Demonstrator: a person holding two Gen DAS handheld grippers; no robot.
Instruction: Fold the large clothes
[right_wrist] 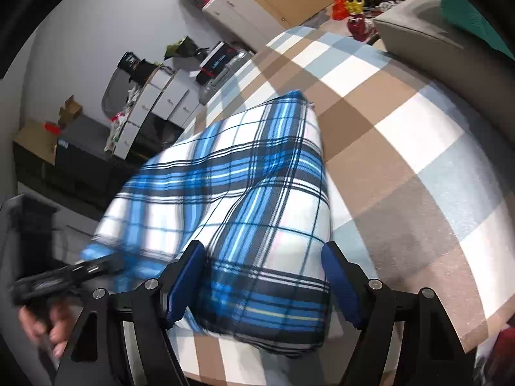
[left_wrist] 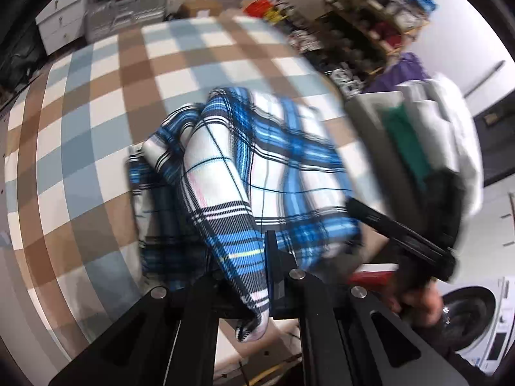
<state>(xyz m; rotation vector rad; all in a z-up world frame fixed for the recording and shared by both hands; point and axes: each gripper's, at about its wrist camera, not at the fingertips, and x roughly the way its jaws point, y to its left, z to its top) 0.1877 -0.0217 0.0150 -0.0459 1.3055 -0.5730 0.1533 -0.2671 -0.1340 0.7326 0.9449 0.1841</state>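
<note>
While the blue-and-white plaid garment (right_wrist: 257,212) lies bunched on the checked tablecloth (right_wrist: 402,160), the two grippers treat it differently. The left gripper (left_wrist: 257,286) is clenched on a fold of the cloth — a strip of plaid runs between its black fingers (left_wrist: 273,257) and hangs out below them, near the table's near edge. The rest of the garment rises in a rumpled heap toward the middle of the table, one ridge running away from the jaws.

The right gripper (right_wrist: 264,280) stands released: its blue pads (right_wrist: 341,283) are spread wide, one on each side of the garment's near end, and they do not press on it. From this view the fabric stretches away toward the far left side of the table in a broad, slightly raised sheet.

A hand (right_wrist: 42,321) grips a black handle at the lower left of the right wrist view. Beyond the table — shelves (left_wrist: 379,9) and white drawers (right_wrist: 154,103), blurred.
</note>
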